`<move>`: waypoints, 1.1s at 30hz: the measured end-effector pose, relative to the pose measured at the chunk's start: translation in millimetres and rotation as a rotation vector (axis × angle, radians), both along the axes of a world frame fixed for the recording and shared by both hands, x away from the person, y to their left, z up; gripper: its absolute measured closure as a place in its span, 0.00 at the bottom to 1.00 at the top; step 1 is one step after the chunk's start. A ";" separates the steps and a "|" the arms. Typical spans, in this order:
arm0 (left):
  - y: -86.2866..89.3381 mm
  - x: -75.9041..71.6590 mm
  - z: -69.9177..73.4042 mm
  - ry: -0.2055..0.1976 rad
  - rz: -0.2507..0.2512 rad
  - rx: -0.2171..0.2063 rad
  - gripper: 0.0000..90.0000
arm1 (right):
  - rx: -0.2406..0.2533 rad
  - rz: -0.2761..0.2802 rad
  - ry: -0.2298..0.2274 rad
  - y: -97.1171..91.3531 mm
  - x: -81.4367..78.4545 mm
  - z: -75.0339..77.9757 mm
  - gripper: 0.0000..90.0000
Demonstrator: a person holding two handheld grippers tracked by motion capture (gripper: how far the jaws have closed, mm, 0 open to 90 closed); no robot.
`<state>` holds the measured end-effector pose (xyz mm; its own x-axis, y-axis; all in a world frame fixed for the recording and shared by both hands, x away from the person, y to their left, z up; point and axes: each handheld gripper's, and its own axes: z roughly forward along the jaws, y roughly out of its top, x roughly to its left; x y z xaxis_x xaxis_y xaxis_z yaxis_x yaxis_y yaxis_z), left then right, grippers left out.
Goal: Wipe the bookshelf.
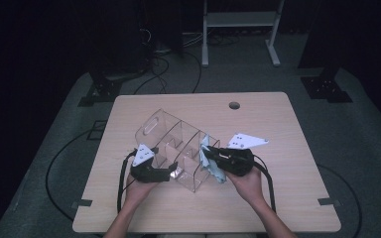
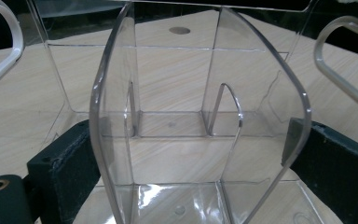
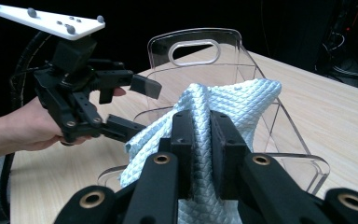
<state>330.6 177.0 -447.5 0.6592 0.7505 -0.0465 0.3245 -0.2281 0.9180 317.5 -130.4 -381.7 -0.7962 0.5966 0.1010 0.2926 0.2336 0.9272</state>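
The right gripper (image 3: 200, 135) has its two black jaws pinched tight on a light blue quilted cloth (image 3: 228, 105), the fabric bunched between the pads and spilling out above and below them. In the high view that cloth (image 1: 209, 161) hangs at the near right end of a clear plastic divided organizer (image 1: 171, 141), draped against its end wall. Over on the other side, the left gripper (image 2: 200, 154) stands with its jaws either side of the organizer's curved end wall (image 2: 121, 116), pads close against the plastic on both sides; whether they press on it is too close to call. The left hand (image 1: 138, 191) keeps low at the near left corner of the organizer. The organizer lies at an angle on a light wooden table (image 1: 278, 198), its handle cutout (image 1: 151, 125) at the far end, beyond the dividers.
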 end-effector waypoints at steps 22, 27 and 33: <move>-6.0 0.1 0.6 -0.013 0.028 0.014 0.08 | 0.004 0.069 0.012 12.8 -23.0 -3.5 0.89; -6.7 0.9 0.7 -0.011 0.035 0.021 0.08 | -0.047 0.105 -0.029 23.8 -35.4 -4.3 0.89; -8.8 3.0 0.7 -0.014 0.044 0.021 0.08 | -0.028 0.088 -0.028 19.8 -34.2 -7.5 0.90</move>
